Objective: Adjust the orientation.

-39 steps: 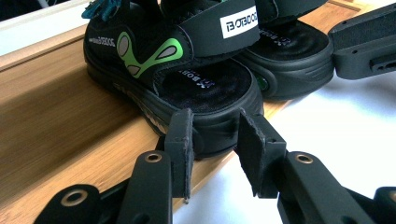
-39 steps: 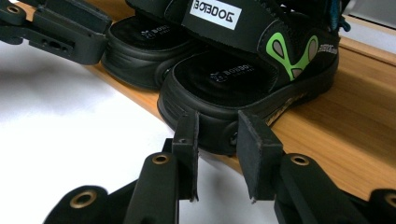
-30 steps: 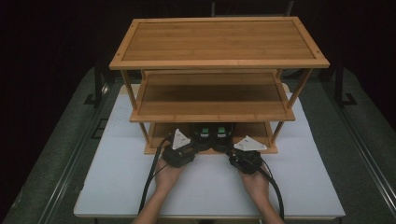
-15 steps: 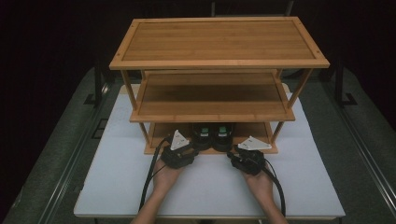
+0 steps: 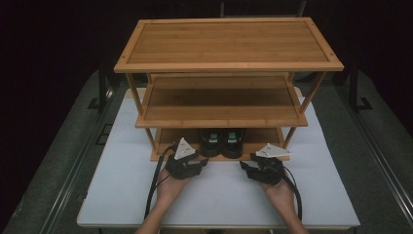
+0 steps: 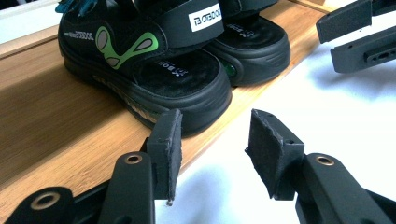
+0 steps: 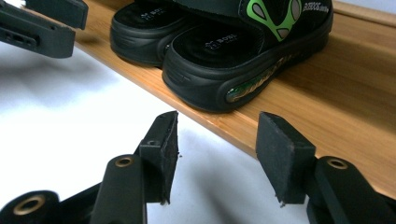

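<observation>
A pair of black sandals with green marks stands heels outward on the bottom shelf (image 5: 265, 138) of a bamboo rack: left sandal (image 5: 212, 142) (image 6: 154, 70) (image 7: 140, 28), right sandal (image 5: 233, 142) (image 6: 254, 44) (image 7: 233, 60). My left gripper (image 5: 203, 164) (image 6: 215, 135) hovers over the white tabletop just in front of the left heel. Its jaws have just been opening, with nothing between them. My right gripper (image 5: 243, 168) (image 7: 217, 140) faces the right heel from the other side, jaws likewise just opening and empty. Each gripper view catches the other gripper's jaws, the right gripper (image 6: 359, 32) and the left gripper (image 7: 42, 23).
The rack has a wide top shelf (image 5: 229, 48) and a middle shelf (image 5: 221, 102), both bare. It stands on a white board (image 5: 219, 195) over a grey table. The bottom shelf's front edge (image 6: 70, 163) lies directly before the jaws.
Both grippers have drawn slightly back and apart from the sandals' heels. The sandals stay where they were on the bottom shelf.
</observation>
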Demonstrator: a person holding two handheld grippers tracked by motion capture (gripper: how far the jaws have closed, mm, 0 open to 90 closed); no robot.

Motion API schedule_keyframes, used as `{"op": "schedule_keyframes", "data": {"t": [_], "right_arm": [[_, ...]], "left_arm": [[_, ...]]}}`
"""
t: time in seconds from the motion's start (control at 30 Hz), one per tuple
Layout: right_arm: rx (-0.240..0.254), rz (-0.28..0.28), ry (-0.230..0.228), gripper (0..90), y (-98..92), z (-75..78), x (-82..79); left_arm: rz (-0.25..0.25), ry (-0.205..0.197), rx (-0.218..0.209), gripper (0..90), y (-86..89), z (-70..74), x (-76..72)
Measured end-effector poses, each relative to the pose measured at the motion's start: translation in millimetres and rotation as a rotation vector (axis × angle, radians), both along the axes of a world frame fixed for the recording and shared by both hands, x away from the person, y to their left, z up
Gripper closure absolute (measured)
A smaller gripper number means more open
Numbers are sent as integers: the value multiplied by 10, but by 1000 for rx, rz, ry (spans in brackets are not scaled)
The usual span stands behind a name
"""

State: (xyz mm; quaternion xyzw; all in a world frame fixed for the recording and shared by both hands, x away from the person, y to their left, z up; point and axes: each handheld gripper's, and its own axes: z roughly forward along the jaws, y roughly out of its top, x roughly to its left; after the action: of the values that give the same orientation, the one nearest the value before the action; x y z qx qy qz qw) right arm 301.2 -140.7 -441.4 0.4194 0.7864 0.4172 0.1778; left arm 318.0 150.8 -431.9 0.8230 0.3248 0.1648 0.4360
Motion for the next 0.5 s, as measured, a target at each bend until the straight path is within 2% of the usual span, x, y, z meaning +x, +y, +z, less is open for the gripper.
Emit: {"op": "schedule_keyframes", "data": {"t": [0.33,0.5], "right_arm": [[18,11,13,434,-107,65,-64],[5,12,25,358,-183,79,-92]], "left_arm": [[-21,-3,-5,498,29,49,-63],[-11,6,-13,477,74,51,-76]]}}
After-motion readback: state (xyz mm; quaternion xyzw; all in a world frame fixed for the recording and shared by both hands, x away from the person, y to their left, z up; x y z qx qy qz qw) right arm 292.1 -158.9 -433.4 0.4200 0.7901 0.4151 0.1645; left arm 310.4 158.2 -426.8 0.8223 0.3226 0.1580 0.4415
